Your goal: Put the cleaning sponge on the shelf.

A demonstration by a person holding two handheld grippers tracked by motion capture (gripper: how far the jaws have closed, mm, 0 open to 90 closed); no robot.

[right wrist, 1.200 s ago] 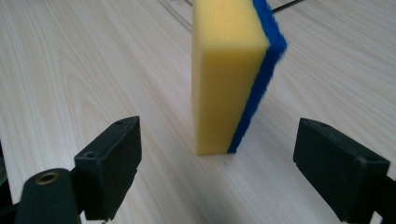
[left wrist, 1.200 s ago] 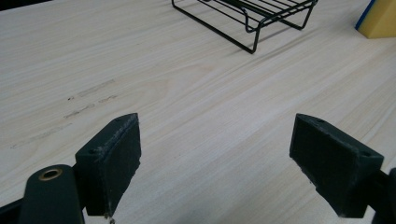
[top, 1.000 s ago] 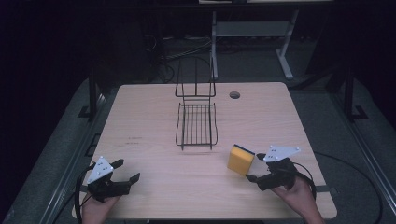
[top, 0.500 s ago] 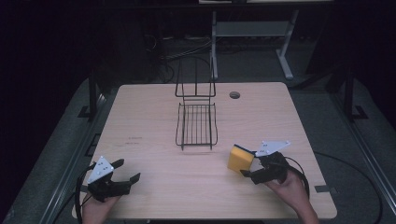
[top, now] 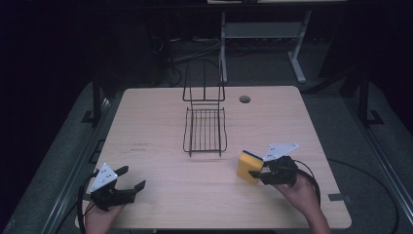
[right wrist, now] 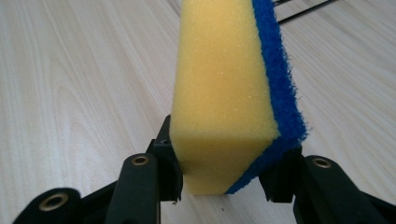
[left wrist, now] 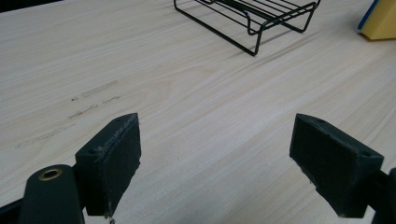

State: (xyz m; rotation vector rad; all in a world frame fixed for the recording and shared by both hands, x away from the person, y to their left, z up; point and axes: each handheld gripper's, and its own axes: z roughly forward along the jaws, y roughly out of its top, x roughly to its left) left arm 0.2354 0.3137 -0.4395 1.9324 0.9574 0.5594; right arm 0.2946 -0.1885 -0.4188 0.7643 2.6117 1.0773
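Note:
A yellow sponge with a blue scouring side stands on edge in my right gripper, which is shut on it near the table's front right. In the right gripper view the jaws pinch the sponge's near end. My left gripper rests at the front left corner, open, with bare wood between its pads. A black wire rack sits at the table's middle, its tall back toward the far edge; its near rim and the sponge's corner appear in the left gripper view.
The light wooden table has a round cable hole at the back right. Faint pencil marks lie left of the rack. Cables trail from both grippers off the front edge. A white desk frame stands behind the table.
My right gripper has carried the sponge a little to the left and slightly toward the rack. The left gripper has stayed where it was, open.

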